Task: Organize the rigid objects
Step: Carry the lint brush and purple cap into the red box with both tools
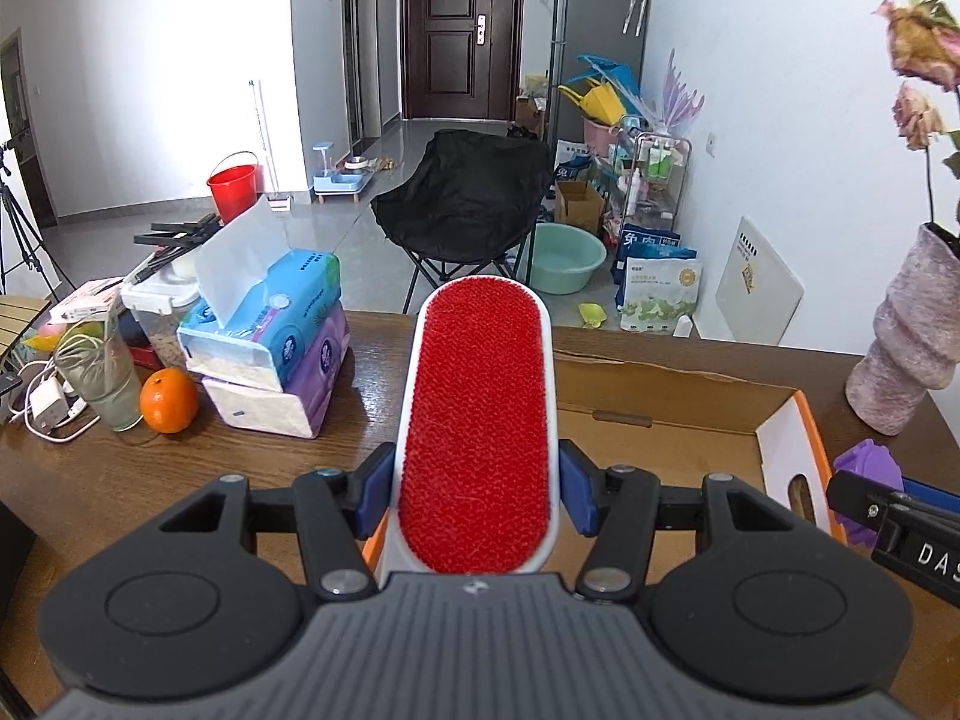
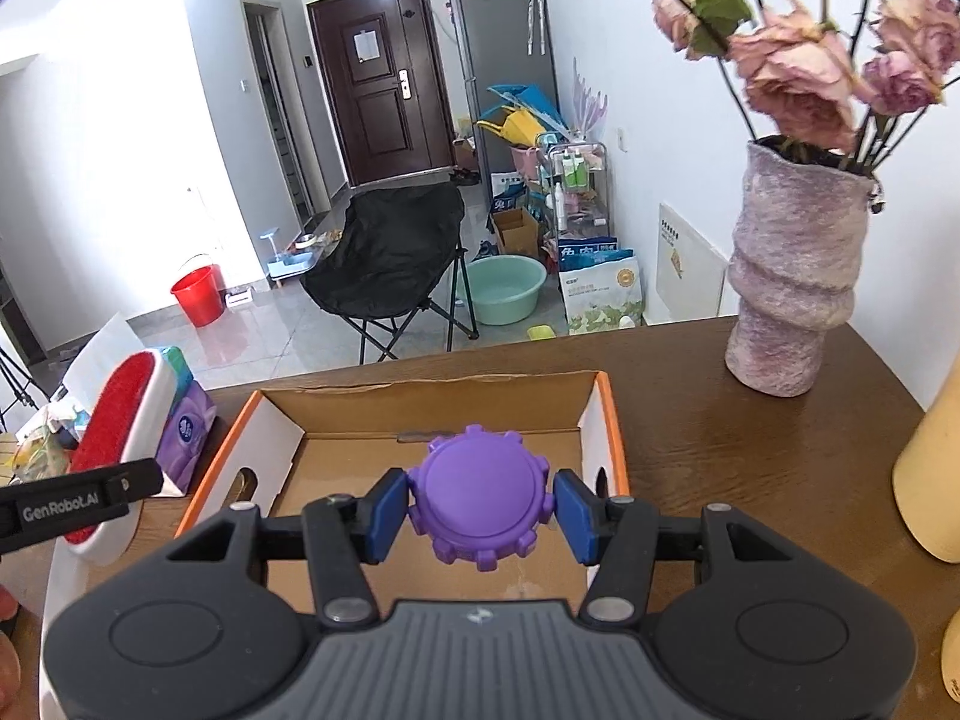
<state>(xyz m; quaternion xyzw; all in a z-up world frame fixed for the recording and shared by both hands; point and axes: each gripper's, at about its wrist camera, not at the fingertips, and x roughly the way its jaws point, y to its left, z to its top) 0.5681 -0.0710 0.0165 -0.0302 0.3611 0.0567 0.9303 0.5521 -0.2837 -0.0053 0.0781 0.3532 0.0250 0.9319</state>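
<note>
In the right wrist view we see the cardboard box (image 2: pixel 420 420) at centre on the table (image 2: pixel 690 450), the gear-shaped toy (image 2: pixel 477 495) over it, the vase (image 2: pixel 792 276) at upper right, the lint brush (image 2: pixel 120 438) at left before the tissue packs (image 2: pixel 186 420).

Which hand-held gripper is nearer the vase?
Right. The right hand-held gripper, holding the purple cap over the box, is nearer the vase; the left hand-held gripper, holding the lint brush, is beyond the box's far side.
</note>
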